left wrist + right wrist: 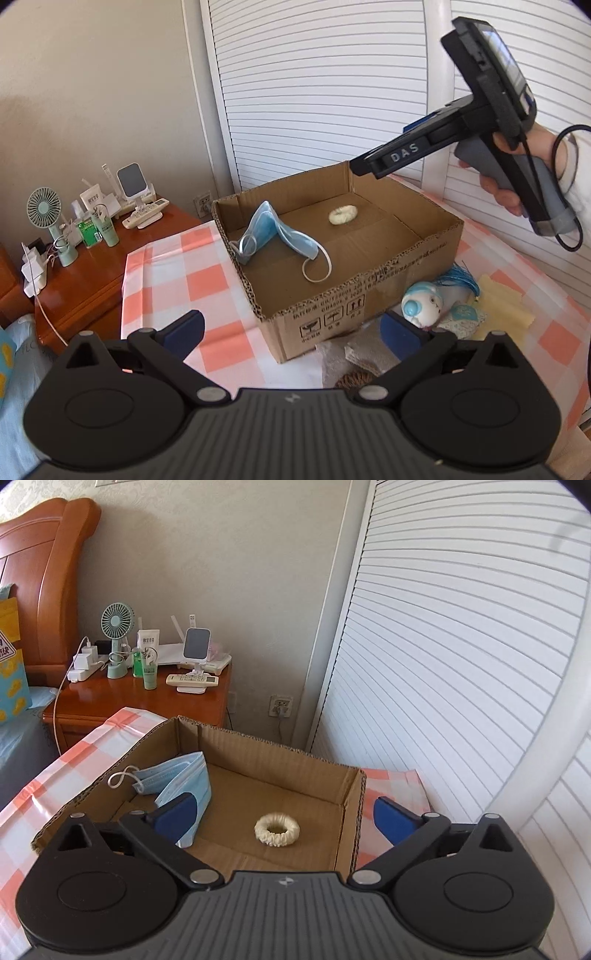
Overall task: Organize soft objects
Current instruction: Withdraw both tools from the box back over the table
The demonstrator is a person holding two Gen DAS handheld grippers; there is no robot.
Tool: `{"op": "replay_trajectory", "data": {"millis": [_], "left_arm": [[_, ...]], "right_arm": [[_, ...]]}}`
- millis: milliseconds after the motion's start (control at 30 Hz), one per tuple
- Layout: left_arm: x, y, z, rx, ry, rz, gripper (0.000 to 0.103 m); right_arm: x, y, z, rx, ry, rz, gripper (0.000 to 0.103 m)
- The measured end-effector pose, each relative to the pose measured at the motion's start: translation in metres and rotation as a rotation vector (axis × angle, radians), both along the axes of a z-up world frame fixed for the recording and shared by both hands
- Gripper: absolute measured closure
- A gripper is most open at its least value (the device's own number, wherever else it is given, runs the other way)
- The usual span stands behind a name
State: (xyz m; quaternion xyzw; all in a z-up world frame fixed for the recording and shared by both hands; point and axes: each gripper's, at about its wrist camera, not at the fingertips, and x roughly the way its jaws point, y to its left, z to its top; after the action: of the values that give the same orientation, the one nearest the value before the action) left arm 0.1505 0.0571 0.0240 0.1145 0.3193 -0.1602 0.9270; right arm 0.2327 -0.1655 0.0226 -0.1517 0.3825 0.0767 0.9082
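My left gripper (291, 326) and right gripper (284, 814) gape empty; centre-frame, a corrugated box (347, 805) holds a ruffled cream scrunchie (277, 829) and pleated blue masks (177, 779); "DAS" marks the right gripper.

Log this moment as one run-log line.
left tongs: open, empty | right tongs: open, above box | in box: face mask, scrunchie | outside: plush toy

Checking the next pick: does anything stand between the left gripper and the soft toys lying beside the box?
Nothing visible. The open left gripper faces the white-and-blue plush toy beside the brown cardboard box.
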Motion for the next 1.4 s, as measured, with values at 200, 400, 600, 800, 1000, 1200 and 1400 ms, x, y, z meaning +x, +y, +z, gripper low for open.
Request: {"op": "replay_trajectory", "data": {"millis": [200,400,600,800,1000,1200,1400], "left_arm": [[-0.013,0.0,-0.004,-0.014,0.002,0.024,0.001],[-0.031,-0.001,-0.008,-0.033,0.011,0.044,0.001],[-0.047,-0.002,-0.012,-0.041,0.013,0.066,0.001],[-0.057,-0.008,-0.026,-0.023,0.021,0.079,0.001],[-0.061,-0.014,-0.036,-0.023,0.056,0.078,0.001],[-0.06,-0.02,-0.045,-0.027,0.093,0.079,0.001],[-0.058,-0.026,-0.056,-0.026,0.135,0.076,0.001]], "right_arm": [[-0.039,-0.003,0.007,0.009,0.02,-0.027,0.0],[-0.082,-0.008,0.006,0.028,0.037,-0.046,0.0],[-0.126,-0.016,-0.009,0.069,0.088,-0.04,0.0],[-0.162,-0.019,-0.03,0.036,0.137,-0.033,0.0],[-0.185,-0.03,-0.048,0.028,0.177,-0.068,0.0],[-0.2,-0.038,-0.062,0.064,0.222,-0.095,0.0],[-0.201,-0.039,-0.074,0.029,0.233,-0.113,0.0]]}}
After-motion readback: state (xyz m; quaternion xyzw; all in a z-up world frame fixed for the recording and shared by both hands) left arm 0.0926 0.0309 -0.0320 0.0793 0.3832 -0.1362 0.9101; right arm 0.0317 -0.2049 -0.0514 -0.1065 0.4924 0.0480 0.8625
